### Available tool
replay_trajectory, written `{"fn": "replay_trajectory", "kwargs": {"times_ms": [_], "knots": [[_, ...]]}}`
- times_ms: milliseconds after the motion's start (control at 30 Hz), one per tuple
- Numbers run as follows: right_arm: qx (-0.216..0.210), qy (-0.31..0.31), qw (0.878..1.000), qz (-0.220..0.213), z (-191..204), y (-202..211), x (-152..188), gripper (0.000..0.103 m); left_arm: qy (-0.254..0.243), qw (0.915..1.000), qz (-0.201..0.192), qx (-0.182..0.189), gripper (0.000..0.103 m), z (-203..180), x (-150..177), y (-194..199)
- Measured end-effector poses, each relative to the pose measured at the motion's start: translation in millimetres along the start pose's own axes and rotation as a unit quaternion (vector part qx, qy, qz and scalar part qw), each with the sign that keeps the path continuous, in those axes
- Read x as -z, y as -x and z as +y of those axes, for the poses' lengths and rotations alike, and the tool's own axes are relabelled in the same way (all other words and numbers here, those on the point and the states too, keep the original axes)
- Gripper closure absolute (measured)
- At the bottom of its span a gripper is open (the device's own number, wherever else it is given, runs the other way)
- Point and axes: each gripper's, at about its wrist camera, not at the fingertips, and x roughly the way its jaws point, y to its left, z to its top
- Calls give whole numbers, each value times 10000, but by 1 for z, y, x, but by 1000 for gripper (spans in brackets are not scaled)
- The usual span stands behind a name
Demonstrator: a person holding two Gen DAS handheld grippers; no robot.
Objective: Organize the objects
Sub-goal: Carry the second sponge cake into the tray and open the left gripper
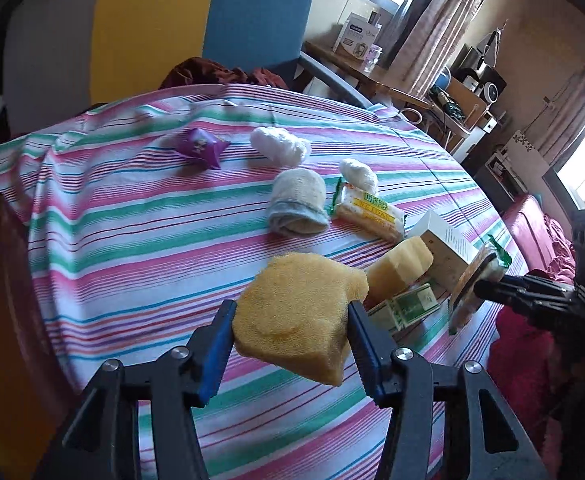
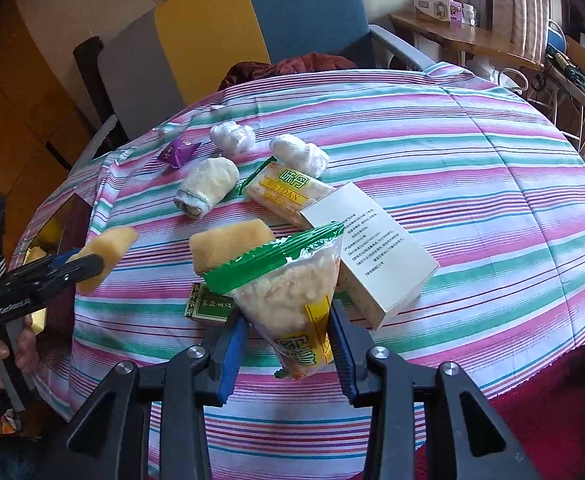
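Observation:
My left gripper [image 1: 290, 322] is shut on a yellow sponge [image 1: 300, 316] and holds it above the striped tablecloth [image 1: 132, 240]; it shows at the left of the right wrist view [image 2: 110, 252]. My right gripper [image 2: 288, 344] is shut on a snack packet with a green seal [image 2: 292, 288], lifted over the table; it shows in the left wrist view [image 1: 476, 284]. On the cloth lie a second sponge [image 2: 228, 248], a white box [image 2: 368, 256], a second snack packet [image 2: 288, 192], a small green box [image 2: 210, 304], a rolled towel [image 2: 208, 188], two white bundles [image 2: 232, 136] and a purple candy [image 2: 178, 152].
A chair with grey, yellow and blue panels [image 2: 252, 20] stands behind the table. A dark red box with a gold inside [image 2: 58, 232] sits at the table's left edge. A wooden desk with boxes [image 2: 452, 28] is at the back right. Red fabric [image 2: 552, 400] lies at the near right.

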Motion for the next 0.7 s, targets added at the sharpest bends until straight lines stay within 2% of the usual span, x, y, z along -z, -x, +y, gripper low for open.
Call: {"fn": "replay_trajectory", "kwargs": {"times_ms": [200, 333, 533, 633, 700], "knots": [[181, -21, 9998, -38, 0, 1, 0, 64, 112, 9974, -402, -588, 47, 42, 33, 63], [291, -50, 9996, -36, -1, 2, 0, 64, 351, 9903, -717, -1133, 47, 83, 58, 113], [454, -96, 9989, -28, -1, 3, 1, 64, 1020, 9723, -941, -1880, 47, 150, 96, 165], [513, -134, 9986, -17, -2, 3, 1, 64, 1193, 9624, -938, -2253, 47, 171, 113, 176], [552, -139, 9984, 1, -2, 2, 1, 64, 1362, 9578, -918, -2360, 47, 185, 123, 180]]}}
